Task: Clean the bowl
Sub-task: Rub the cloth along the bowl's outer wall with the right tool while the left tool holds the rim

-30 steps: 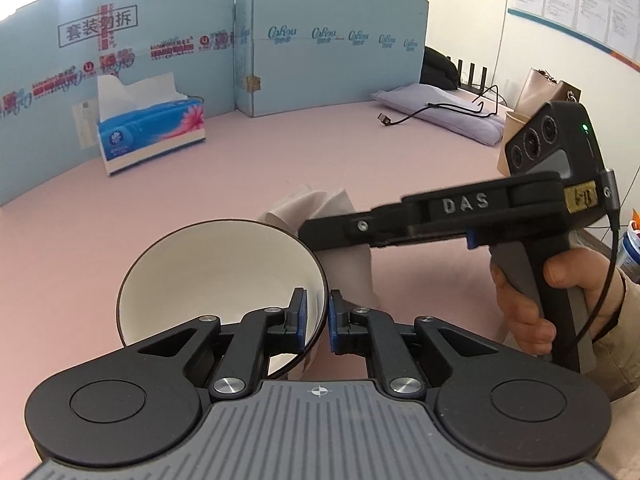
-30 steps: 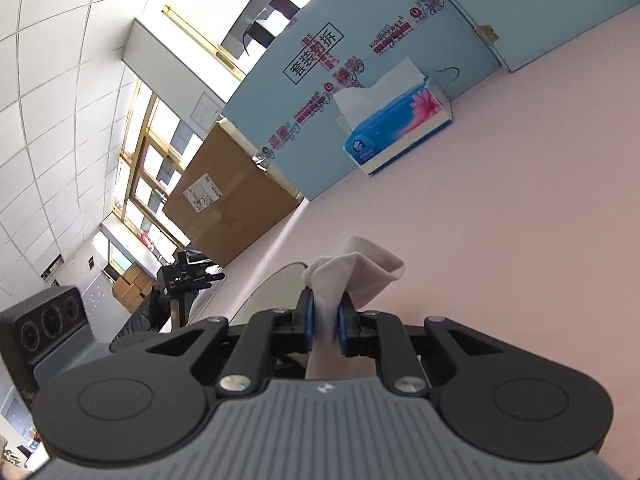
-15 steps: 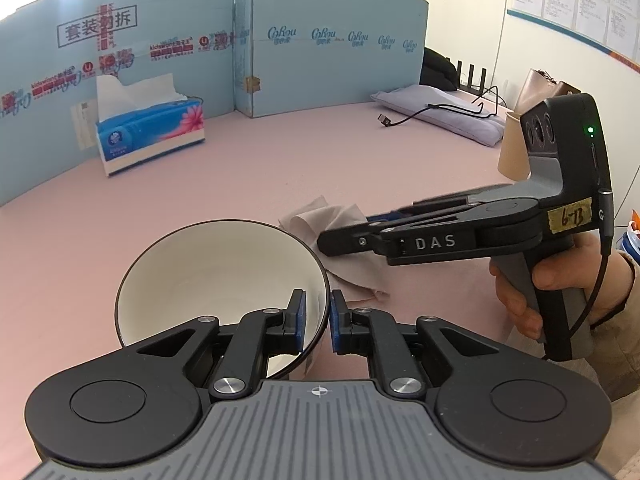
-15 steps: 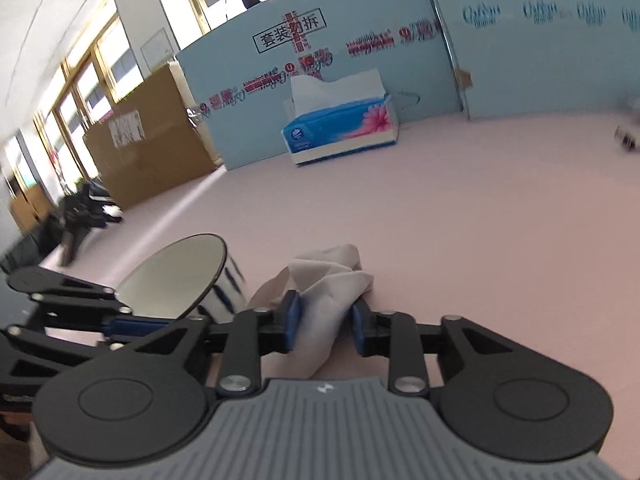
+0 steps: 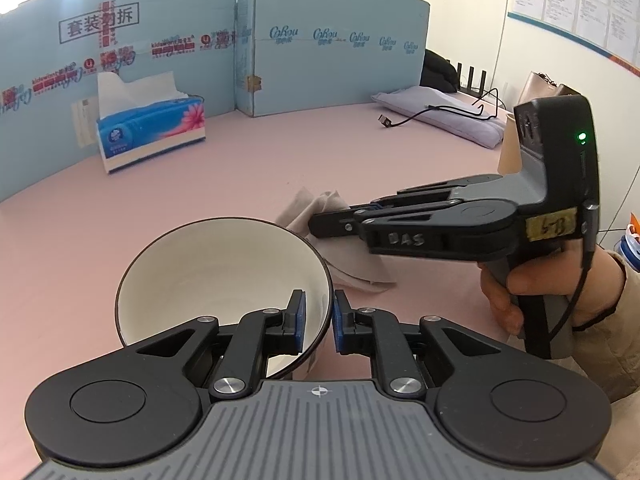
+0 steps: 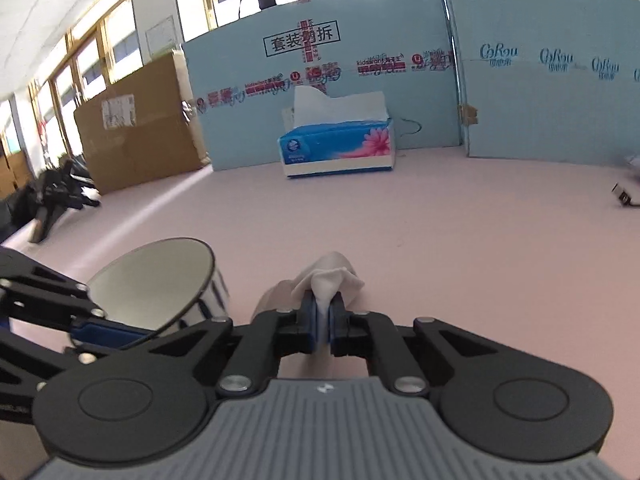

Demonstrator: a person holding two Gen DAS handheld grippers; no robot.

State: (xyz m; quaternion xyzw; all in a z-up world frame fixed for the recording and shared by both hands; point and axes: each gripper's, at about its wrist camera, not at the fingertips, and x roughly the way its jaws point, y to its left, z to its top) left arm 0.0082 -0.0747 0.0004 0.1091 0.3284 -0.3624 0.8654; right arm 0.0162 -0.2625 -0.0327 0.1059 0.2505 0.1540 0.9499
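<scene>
Pink tabletop [image 5: 280, 152] fills both views, walled off at the back by light blue cardboard panels [image 5: 332, 44]. At the upper left of the left wrist view a blue tissue box [image 5: 150, 134] stands near those panels with a white sheet sticking out. Lower left of centre sits the bowl [image 5: 216, 268], white inside with a dark rim, tipped a little toward the camera. The left gripper [image 5: 319, 322] has its jaws astride the near rim — one blue pad inside the bowl, the other just outside; they have just been easing apart slightly, and I cannot tell whether the pads press on the wall. To the right of the bowl a pale cloth [image 5: 320, 208] lies crumpled on the table, just beside the rim. The right gripper [image 5: 320, 224], held in a person's hand [image 5: 516, 292] at the right edge, reaches in over it. In the right wrist view that gripper [image 6: 325, 320] is closed on a bunched fold of the cloth [image 6: 330, 280], with the bowl [image 6: 156, 280] at the lower left.
</scene>
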